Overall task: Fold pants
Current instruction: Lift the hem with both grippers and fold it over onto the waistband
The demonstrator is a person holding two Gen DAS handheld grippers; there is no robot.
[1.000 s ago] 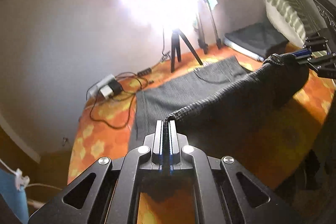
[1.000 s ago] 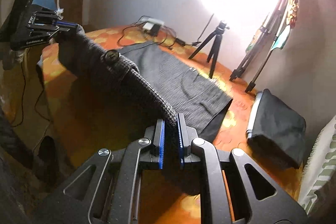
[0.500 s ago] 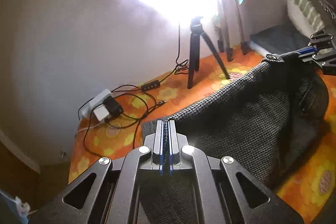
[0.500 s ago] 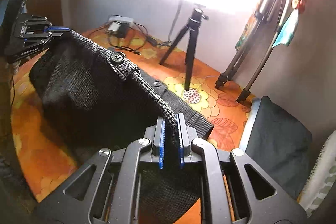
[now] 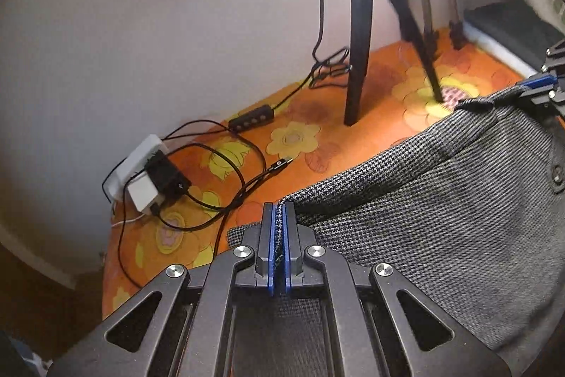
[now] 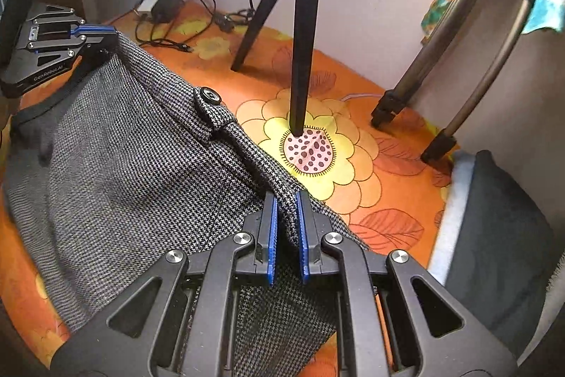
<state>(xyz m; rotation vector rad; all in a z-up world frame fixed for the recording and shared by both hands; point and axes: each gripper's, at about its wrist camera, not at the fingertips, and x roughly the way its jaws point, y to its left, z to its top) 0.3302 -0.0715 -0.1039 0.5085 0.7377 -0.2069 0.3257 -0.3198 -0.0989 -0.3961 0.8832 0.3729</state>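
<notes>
The grey houndstooth pants (image 5: 441,211) (image 6: 134,186) are folded over on themselves on the orange flowered table cover (image 5: 293,140). My left gripper (image 5: 279,211) is shut on one end of the waistband, low over the cover; it also shows in the right wrist view (image 6: 106,30). My right gripper (image 6: 286,200) is shut on the other end of the waistband, past the button (image 6: 210,94); it shows at the right edge of the left wrist view (image 5: 543,83). The waistband is stretched between the two grippers.
A black tripod (image 6: 303,34) stands on the cover just beyond the waistband. More tripod legs (image 6: 459,83) stand to the right. A power strip with chargers and cables (image 5: 152,172) lies far left by the wall. A dark folded cloth (image 6: 501,235) lies at right.
Both grippers have carried the waistband forward and down toward the wall, over the lower pant legs, which are now covered. The fabric has gone from hanging in the air to lying on the cover.
</notes>
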